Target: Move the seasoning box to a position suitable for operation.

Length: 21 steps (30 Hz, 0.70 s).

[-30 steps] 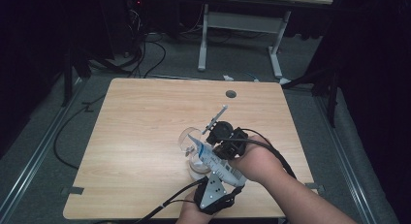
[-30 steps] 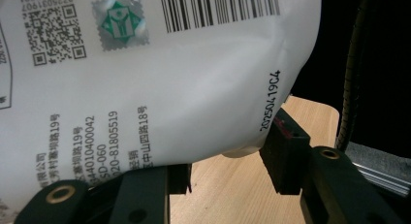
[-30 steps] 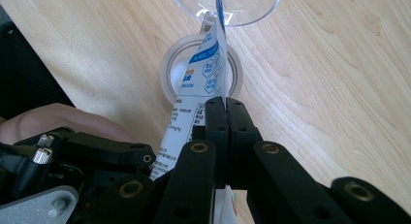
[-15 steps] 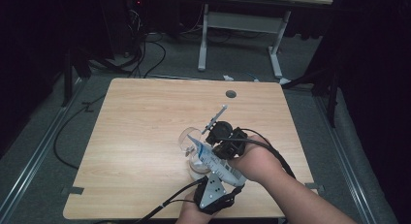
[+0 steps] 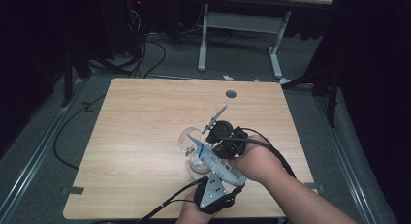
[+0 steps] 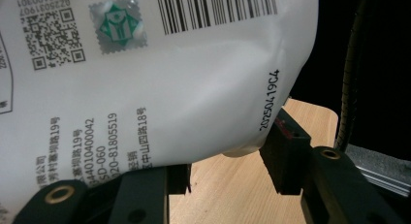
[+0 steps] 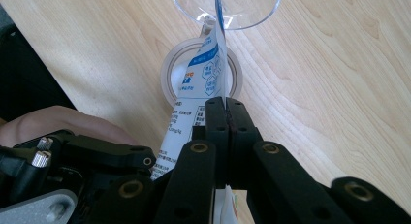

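Note:
A white pouch (image 5: 212, 160) with blue print and a barcode (image 6: 145, 78) is held tilted, its upper corner dipping into a clear round vessel (image 5: 190, 139) on the wooden table (image 5: 145, 117). My left gripper (image 6: 232, 158), at the table's front edge (image 5: 213, 184), has its jaws closed around the pouch's bulging lower body. My right gripper (image 7: 225, 105) comes in from the right (image 5: 222, 145) and is shut on the pouch's thin side seam (image 7: 213, 64). The pouch hides part of the vessel's rim (image 7: 225, 10).
A pale ring (image 7: 169, 73) lies flat on the table under the pouch, just in front of the vessel. A thin rod (image 5: 215, 118) sticks out beyond the right gripper. A round cable hole (image 5: 231, 94) sits near the far edge. Cables trail off the front edge.

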Each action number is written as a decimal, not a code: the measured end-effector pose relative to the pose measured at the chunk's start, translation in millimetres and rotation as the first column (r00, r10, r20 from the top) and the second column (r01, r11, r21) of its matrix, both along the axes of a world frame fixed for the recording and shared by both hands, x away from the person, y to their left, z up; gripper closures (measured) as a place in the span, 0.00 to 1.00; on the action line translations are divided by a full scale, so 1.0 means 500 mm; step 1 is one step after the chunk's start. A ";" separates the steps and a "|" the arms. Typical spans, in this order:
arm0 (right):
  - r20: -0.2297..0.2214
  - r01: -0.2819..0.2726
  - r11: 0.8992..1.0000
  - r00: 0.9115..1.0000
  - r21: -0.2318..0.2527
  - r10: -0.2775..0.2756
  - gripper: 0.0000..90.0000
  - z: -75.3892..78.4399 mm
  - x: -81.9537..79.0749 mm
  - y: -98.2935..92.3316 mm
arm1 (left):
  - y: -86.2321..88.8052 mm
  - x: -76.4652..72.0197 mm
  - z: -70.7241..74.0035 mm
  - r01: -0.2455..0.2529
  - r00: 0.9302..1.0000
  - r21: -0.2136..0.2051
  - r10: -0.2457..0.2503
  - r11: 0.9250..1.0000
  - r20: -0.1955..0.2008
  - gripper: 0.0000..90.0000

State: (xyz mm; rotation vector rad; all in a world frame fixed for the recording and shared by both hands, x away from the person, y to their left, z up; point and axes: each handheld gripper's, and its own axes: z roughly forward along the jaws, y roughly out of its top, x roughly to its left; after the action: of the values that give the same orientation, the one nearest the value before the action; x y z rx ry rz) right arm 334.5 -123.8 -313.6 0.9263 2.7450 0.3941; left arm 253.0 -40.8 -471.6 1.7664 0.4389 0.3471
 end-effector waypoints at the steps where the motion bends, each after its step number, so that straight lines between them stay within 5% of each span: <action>1: -0.001 0.000 1.000 1.000 0.000 0.000 1.00 0.000 0.000 0.000 | 0.000 0.000 0.000 0.001 1.000 0.000 -0.001 1.000 0.000 0.65; 21: 0.001 -0.002 1.000 1.000 0.001 0.002 1.00 0.000 0.000 0.001 | 0.001 -0.001 -0.001 0.003 1.000 0.002 -0.003 1.000 0.007 0.64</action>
State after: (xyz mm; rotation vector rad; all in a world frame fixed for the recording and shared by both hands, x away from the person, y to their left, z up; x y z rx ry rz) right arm 334.6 -123.2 -313.8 0.9236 2.7456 0.3967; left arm 252.3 -40.1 -472.0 1.7677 0.4311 0.3517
